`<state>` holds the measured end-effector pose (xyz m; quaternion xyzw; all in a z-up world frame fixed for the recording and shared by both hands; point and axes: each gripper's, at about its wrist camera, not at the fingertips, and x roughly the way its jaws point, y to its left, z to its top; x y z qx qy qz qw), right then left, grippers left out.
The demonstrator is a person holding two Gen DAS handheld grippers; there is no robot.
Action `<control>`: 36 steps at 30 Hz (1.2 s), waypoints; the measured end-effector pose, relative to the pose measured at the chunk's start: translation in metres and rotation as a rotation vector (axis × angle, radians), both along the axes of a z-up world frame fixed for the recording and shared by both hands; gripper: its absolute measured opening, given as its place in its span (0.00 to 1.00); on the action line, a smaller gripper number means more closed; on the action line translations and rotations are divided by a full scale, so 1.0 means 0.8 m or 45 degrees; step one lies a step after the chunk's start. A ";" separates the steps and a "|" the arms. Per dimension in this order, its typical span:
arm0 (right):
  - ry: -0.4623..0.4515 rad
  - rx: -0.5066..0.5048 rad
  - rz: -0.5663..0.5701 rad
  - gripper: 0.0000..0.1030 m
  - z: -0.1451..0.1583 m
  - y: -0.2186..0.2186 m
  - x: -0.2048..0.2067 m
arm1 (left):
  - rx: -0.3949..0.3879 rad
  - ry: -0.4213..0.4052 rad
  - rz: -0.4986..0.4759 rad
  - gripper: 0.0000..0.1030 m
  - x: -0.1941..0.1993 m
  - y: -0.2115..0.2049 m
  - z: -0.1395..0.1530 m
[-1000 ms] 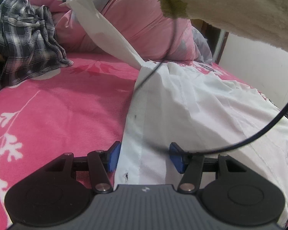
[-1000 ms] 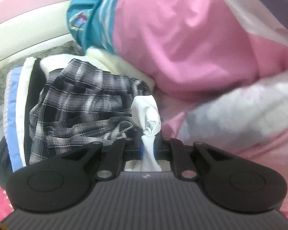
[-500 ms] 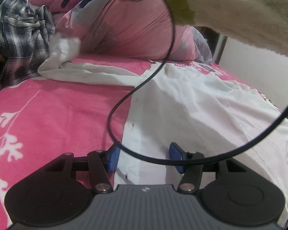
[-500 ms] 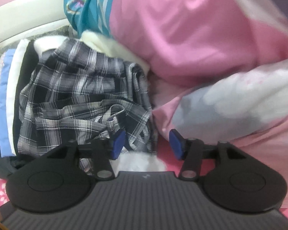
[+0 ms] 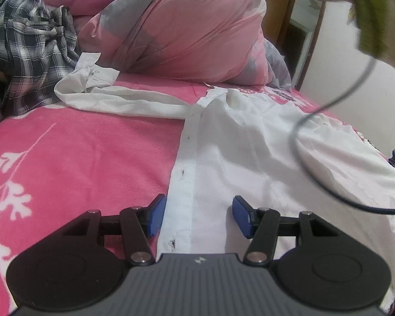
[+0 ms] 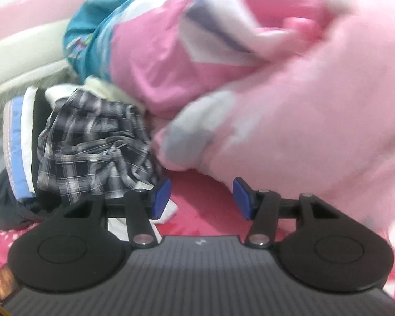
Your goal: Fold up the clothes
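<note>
On the pink bed [image 5: 79, 163], the white shirt [image 5: 250, 158] looks light and limp; its placket edge suits pinching. Left gripper [image 5: 197, 217] and right gripper [image 6: 201, 197] fingers are spread, empty.

Smooth white cloth shirt [image 5: 250, 158] lies on fuzzy pink blanket [image 5: 92, 158].

- The near hem of the white shirt [image 5: 250, 163] is hidden under the left gripper [image 5: 197, 217] body, and its right side is cut off by the frame edge.
- The pink pillow [image 6: 289, 92] is smeared by motion blur in the right wrist view (its pattern cannot be made out).
- The plaid garment [image 5: 29, 52] is cut off at the left edge.
- Only a strip of white cloth [image 6: 166, 210] is seen beside the right gripper [image 6: 201, 197], the rest being covered.
</note>
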<state>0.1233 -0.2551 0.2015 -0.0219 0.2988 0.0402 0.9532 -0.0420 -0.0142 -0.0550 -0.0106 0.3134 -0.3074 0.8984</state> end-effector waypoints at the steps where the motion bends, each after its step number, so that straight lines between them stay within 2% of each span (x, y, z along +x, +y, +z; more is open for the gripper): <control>1: -0.003 0.030 -0.031 0.50 0.003 -0.011 -0.013 | 0.000 0.000 0.000 0.55 0.000 0.000 0.000; 10: -0.014 0.307 -0.213 0.50 0.013 -0.067 -0.140 | -0.001 0.002 0.000 0.55 0.000 0.001 0.000; 15: -0.010 0.436 -0.281 0.50 0.010 -0.076 -0.208 | 0.001 0.001 0.000 0.55 0.000 0.001 0.001; 21: 0.006 0.558 -0.331 0.50 -0.011 -0.074 -0.273 | 0.001 0.003 0.001 0.55 0.000 0.001 0.001; 29: 0.076 0.735 -0.421 0.50 -0.061 -0.082 -0.317 | 0.000 0.004 0.001 0.55 0.000 0.001 0.002; 36: 0.179 0.850 -0.477 0.50 -0.113 -0.087 -0.313 | 0.000 0.005 0.000 0.55 0.000 0.001 0.001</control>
